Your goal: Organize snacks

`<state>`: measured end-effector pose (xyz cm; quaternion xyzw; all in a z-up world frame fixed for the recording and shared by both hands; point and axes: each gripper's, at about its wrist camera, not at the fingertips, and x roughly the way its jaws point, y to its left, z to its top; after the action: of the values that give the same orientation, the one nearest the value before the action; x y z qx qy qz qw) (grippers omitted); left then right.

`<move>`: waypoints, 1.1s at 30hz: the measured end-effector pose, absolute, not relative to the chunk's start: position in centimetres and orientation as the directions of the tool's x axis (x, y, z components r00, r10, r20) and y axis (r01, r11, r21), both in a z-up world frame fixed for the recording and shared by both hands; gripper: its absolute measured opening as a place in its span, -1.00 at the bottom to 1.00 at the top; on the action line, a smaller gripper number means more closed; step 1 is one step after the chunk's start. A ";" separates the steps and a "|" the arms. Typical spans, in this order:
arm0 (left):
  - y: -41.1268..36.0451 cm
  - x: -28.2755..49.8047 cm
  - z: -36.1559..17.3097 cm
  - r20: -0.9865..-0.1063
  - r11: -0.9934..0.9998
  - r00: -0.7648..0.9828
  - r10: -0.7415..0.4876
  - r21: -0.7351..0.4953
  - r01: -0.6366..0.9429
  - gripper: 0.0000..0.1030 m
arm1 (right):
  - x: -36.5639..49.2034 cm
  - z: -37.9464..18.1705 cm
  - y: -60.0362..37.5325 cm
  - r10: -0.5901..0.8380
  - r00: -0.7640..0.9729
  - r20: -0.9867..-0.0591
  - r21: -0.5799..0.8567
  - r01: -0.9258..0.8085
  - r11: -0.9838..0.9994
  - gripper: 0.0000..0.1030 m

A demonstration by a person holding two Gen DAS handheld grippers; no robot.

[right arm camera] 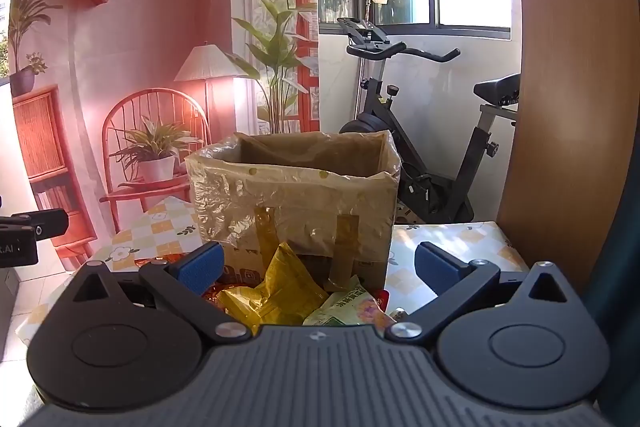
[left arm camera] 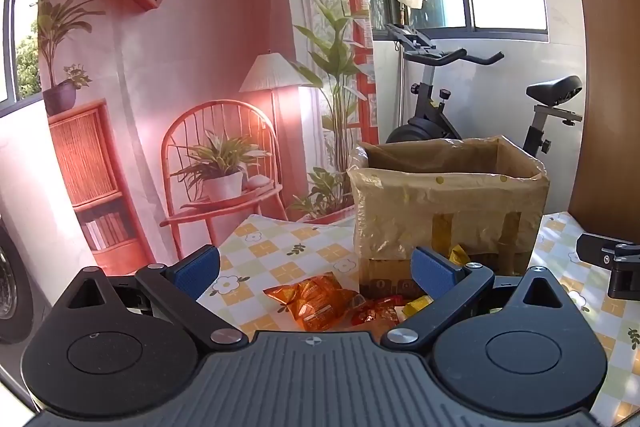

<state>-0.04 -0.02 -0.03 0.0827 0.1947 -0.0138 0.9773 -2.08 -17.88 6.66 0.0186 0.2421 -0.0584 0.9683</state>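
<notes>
A cardboard box [left arm camera: 448, 203] lined with a clear plastic bag stands open on the table; it also shows in the right wrist view [right arm camera: 296, 195]. Loose snack packets lie in front of it: an orange packet [left arm camera: 316, 301], a red packet [left arm camera: 374, 313] and a yellow packet [left arm camera: 418, 305]. In the right wrist view a yellow packet [right arm camera: 276, 291] and a green packet [right arm camera: 348, 305] lie between the fingers. My left gripper [left arm camera: 316, 269] is open and empty above the orange packet. My right gripper [right arm camera: 318, 267] is open and empty above the yellow and green packets.
The table has a checked floral cloth [left arm camera: 280, 247]. An exercise bike [left arm camera: 460, 95] stands behind the box by the window. A printed room backdrop [left arm camera: 180, 87] hangs behind the table. A wooden panel [right arm camera: 568, 87] rises at the right. The right gripper's edge [left arm camera: 612, 263] shows at the right.
</notes>
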 end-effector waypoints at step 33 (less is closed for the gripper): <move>0.1 -0.1 0.2 -0.383 0.990 0.924 0.013 0.137 0.042 0.99 | -2.3 6.6 -18.2 -0.102 0.873 -0.476 0.025 0.129 0.991 1.00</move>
<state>-0.06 0.06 0.17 0.0713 0.1953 -0.0074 0.9781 -2.29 -18.23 6.56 0.0280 0.2445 -0.0598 0.9674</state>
